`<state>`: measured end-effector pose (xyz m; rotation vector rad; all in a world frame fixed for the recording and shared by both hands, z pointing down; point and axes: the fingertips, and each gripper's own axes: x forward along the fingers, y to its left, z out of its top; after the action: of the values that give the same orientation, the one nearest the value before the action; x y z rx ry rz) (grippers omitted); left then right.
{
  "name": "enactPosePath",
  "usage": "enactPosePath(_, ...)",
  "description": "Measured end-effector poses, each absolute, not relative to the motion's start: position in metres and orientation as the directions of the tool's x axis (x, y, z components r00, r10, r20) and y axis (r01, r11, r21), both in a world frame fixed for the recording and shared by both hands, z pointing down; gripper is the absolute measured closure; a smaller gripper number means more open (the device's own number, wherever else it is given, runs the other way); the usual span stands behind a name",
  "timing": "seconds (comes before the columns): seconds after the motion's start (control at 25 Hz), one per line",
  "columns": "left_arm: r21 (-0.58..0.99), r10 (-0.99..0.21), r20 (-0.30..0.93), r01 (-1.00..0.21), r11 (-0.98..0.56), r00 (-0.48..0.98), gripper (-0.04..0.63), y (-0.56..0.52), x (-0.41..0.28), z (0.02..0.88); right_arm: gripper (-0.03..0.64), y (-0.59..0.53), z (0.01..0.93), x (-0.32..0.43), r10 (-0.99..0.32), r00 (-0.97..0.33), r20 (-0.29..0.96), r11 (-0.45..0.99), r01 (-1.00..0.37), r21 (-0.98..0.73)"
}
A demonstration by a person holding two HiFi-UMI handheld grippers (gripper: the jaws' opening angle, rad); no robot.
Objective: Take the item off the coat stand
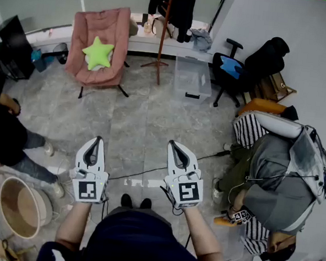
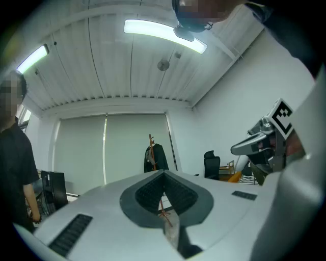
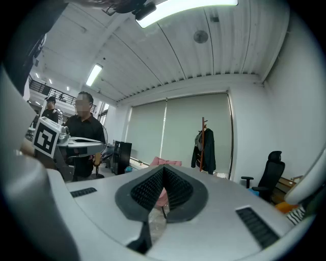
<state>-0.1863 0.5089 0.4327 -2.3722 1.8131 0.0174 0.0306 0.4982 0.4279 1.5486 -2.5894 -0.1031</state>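
Observation:
A wooden coat stand point(image 1: 163, 34) rises at the far end of the room with a dark coat point(image 1: 181, 4) hanging from its top. Both grippers are held low and near me, far from the stand. My left gripper point(image 1: 97, 140) has its jaws together with nothing in them, and my right gripper point(image 1: 172, 143) looks the same. In the left gripper view the stand point(image 2: 151, 153) and coat point(image 2: 157, 157) show small, just above the shut left gripper point(image 2: 164, 173). In the right gripper view the stand point(image 3: 202, 144) and coat point(image 3: 207, 150) are up and right of the right gripper point(image 3: 163, 170).
A pink chair point(image 1: 113, 30) with a green star cushion point(image 1: 97, 53) stands left of the stand. A clear plastic bin point(image 1: 192, 79) and a black office chair point(image 1: 235, 72) are to its right. A person point(image 1: 276, 187) crouches at the right, another point(image 1: 2, 132) at the left. A round wooden stool point(image 1: 21, 207) is nearby.

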Motion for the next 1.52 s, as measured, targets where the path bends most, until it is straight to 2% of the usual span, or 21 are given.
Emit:
enactPosePath(0.84,-0.125,-0.959,-0.091,-0.959,-0.255,0.267,0.572,0.498,-0.166,0.437,0.600,0.494,0.432,0.043,-0.871,-0.488,0.056,0.491,-0.865,0.103)
enactPosePath(1.16,-0.126,-0.947,-0.073,-0.944,-0.304,0.314,0.566,0.485,-0.155,0.439,0.600,0.492,0.430,0.044,-0.872,-0.486,0.060,0.490,-0.864,0.120)
enactPosePath(1.28,-0.126,-0.939,-0.078,-0.938,-0.324,0.335,0.446,0.486,-0.148,0.437,0.600,0.497,0.428,0.049,-0.872,-0.486,0.059,0.490,-0.863,0.124)
enactPosePath(1.52,-0.138,-0.926,-0.094,-0.926,-0.352,0.366,0.339,0.478,-0.140,0.432,0.600,0.498,0.429,0.051,-0.869,-0.490,0.065,0.494,-0.859,0.135)
